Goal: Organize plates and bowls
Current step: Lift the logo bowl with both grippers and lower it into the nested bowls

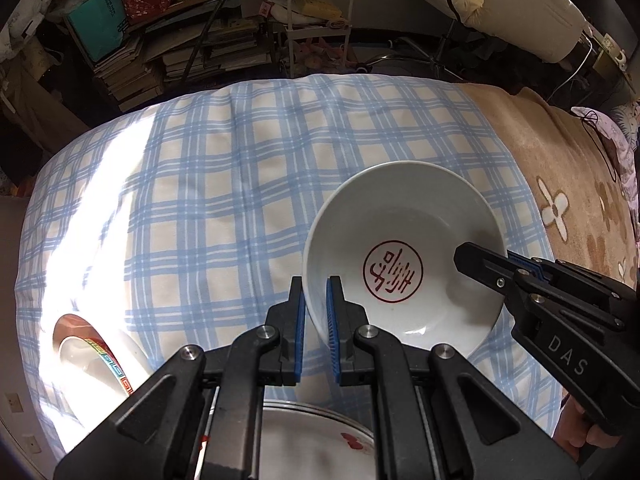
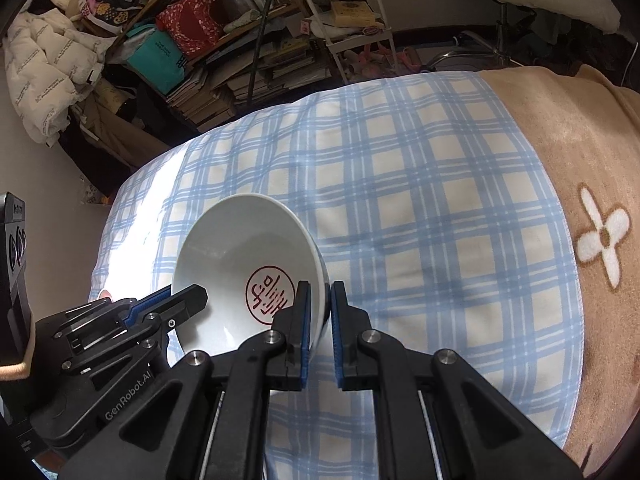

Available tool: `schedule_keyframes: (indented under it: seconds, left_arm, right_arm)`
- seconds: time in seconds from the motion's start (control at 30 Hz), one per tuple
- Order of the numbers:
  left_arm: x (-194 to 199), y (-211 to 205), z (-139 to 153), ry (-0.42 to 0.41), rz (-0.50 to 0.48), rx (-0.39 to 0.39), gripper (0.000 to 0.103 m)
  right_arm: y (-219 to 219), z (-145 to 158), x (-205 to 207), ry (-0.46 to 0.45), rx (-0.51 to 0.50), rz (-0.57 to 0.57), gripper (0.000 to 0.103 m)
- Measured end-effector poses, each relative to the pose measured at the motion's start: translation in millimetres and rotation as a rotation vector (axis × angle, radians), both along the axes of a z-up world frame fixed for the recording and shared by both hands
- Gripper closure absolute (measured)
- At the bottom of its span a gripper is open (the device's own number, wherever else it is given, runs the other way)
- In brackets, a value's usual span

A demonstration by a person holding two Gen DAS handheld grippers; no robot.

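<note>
A white bowl [image 1: 404,216] with a red round emblem inside is held between both grippers over the plaid cloth. My left gripper [image 1: 316,286] is shut on its left rim, one blue pad inside the wall and one outside. My right gripper [image 1: 490,258] is shut on the opposite rim. In the right wrist view the bowl [image 2: 236,248] looks tilted, with my right gripper [image 2: 320,292] pinching its right wall and my left gripper [image 2: 182,296] on the left rim. A bowl with a coloured patterned rim [image 1: 96,352] lies lower left. A white plate [image 1: 316,440] with red marks lies under my left gripper.
A blue plaid cloth [image 1: 224,184] covers the soft surface, and a tan blanket with white flowers [image 2: 592,184] lies to its right. Beyond the far edge are stacked books [image 1: 132,76], a white cart [image 1: 320,20] and cluttered shelves.
</note>
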State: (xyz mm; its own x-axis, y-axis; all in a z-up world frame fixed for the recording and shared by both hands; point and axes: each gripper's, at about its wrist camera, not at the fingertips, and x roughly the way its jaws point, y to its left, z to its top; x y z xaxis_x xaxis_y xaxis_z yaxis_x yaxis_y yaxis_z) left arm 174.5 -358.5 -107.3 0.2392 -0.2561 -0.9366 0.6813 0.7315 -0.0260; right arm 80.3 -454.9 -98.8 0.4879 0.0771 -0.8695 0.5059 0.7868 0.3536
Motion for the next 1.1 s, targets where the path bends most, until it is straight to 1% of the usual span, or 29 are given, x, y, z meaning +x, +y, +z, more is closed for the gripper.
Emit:
schedule_keyframes:
  seconds: [0.27,0.53,0.7,0.87,0.97,1.1]
  left_arm:
    - [3.0,37.0,16.6,-0.021,0.057,-0.003,0.093]
    - [5.6,77.2,31.9,-0.02,0.095,-0.011,0.093]
    - [6.6,109.8,42.6,-0.041,0.125,-0.02,0.093]
    - [9.2,143.1,46.3,-0.043,0.169,-0.027,0.091]
    - [11.2,163.4,46.9,-0.025,0.205,-0.048,0.091]
    - [12.2,186.8,47.9,-0.033,0.236,-0.052,0.09]
  right_arm:
    - [36.3,13.7,10.7,-0.025,-0.029,0.075,0.092]
    - [71.6,27.4,17.6,-0.062,-0.052,0.113,0.092]
    - [95.4,34.2,24.7,-0.1,-0.031,0.132,0.092]
    - [123.6,44.2,36.9,-0.145,-0.037,0.174,0.092]
    - [141.1,51.1,43.5,-0.163,-0.061,0.21,0.092]
    - [163.5,56.0,50.6,-0.174,-0.085,0.255,0.092]
